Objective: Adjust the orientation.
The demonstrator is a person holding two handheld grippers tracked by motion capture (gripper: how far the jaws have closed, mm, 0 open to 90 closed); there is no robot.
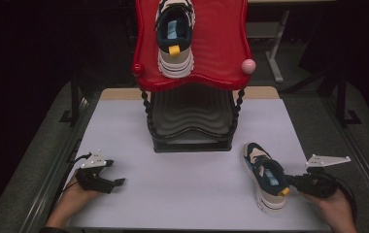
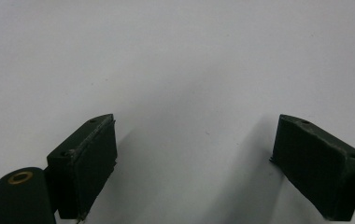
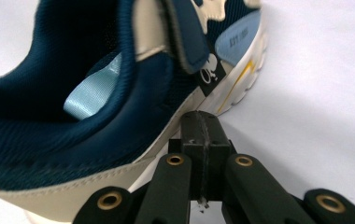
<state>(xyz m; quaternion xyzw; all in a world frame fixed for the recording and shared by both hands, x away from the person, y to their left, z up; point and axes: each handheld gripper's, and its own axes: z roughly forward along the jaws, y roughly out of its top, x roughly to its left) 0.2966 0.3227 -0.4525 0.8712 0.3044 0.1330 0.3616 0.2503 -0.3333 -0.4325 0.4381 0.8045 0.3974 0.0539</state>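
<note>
At lower right, my right gripper (image 1: 296, 181), jaws pressed together, touches the heel of the sneaker (image 1: 266, 175) on the surface (image 1: 192, 179); I should part them before grasping, while my left gripper (image 1: 112, 173) rests spread apart at lower left.

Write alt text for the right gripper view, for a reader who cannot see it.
A navy, cream and light-blue sneaker lies close up on a white table, its dark opening facing the camera. The right gripper rises from the bottom edge beside the shoe's cream sole, its two black jaws pressed together with nothing between them.
</note>
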